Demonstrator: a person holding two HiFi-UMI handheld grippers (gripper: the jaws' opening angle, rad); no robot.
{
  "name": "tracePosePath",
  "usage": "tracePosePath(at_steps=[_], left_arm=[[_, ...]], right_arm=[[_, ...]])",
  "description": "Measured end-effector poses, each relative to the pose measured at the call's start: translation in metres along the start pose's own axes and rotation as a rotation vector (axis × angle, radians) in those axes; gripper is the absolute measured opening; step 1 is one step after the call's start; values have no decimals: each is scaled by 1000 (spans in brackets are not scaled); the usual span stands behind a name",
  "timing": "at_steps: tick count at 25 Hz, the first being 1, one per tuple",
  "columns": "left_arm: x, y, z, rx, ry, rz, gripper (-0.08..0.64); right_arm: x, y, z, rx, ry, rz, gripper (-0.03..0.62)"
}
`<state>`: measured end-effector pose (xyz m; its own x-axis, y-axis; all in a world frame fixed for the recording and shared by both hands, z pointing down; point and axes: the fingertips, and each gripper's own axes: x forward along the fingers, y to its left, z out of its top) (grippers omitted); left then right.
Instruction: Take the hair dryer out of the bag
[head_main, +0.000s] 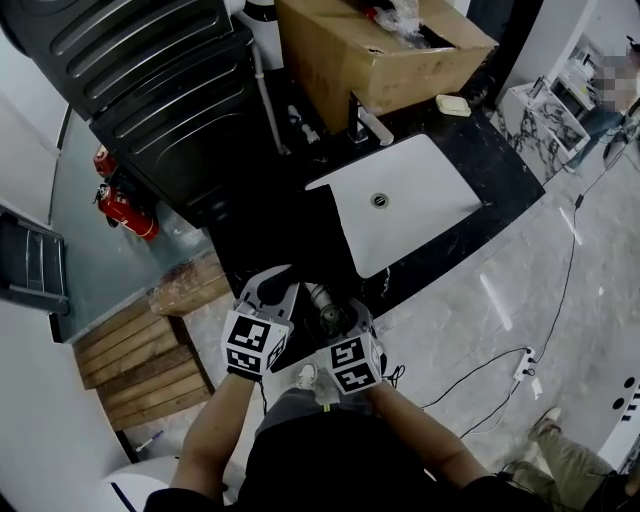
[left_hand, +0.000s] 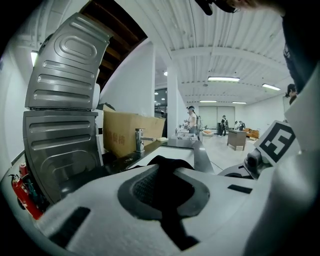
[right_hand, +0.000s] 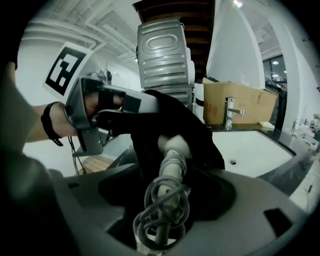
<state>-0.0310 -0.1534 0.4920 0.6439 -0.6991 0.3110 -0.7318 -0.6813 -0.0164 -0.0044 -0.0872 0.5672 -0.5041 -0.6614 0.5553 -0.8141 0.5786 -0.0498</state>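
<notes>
1. The left gripper (left_hand: 161, 175) has its jaws closed on a fold of the black bag (right_hand: 167, 112). In the head view it sits at 9 o'clock of the right gripper (head_main: 345, 318).
2. The right gripper's jaws are drawn narrow around the pale handle of the hair dryer (right_hand: 172, 152), which has its grey cord (right_hand: 160, 207) wound round it in loose loops.
3. The handle end pokes out of the bag's mouth, while the dryer's head is hidden inside the black cloth. Both hang between the two grippers at the near edge of the dark countertop (head_main: 265, 225). The white sink (head_main: 425, 215) lies at 1 o'clock and the cardboard box (head_main: 370, 55) beyond it at 12.
4. The dryer is probably hard, smooth plastic: stiff, moderately heavy, with most of its weight at the hidden head. The handle could therefore tip or slide in a light pinch.
5. The cord loops look springy (they would give under the jaws rather than lock), so the better hold is on the handle itself, close to the bag's mouth.
6. The bag looks limp and light. A pinch near its rim should keep the cloth from dragging along with the dryer.
</notes>
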Motion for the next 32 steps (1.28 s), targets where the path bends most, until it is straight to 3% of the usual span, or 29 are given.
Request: tracePosePath(at_steps=[7, 18, 22, 29, 32], left_arm=[[-2, -4, 1, 25, -9, -12, 23], [-12, -8, -2, 28, -20, -17, 23], [-16, -7, -7, 30, -18, -16, 23], [-23, -3, -10, 46, -22, -13, 23], [-25, -2, -12, 40, -24, -13, 23]], right_arm=[[2, -18, 8, 195, -63, -59, 293], [14, -16, -4, 171, 2, -106, 275], [12, -26, -11, 281, -1, -106, 275], [2, -33, -8, 495, -45, -11, 262], [-1, -39, -8, 562, -63, -10, 210]])
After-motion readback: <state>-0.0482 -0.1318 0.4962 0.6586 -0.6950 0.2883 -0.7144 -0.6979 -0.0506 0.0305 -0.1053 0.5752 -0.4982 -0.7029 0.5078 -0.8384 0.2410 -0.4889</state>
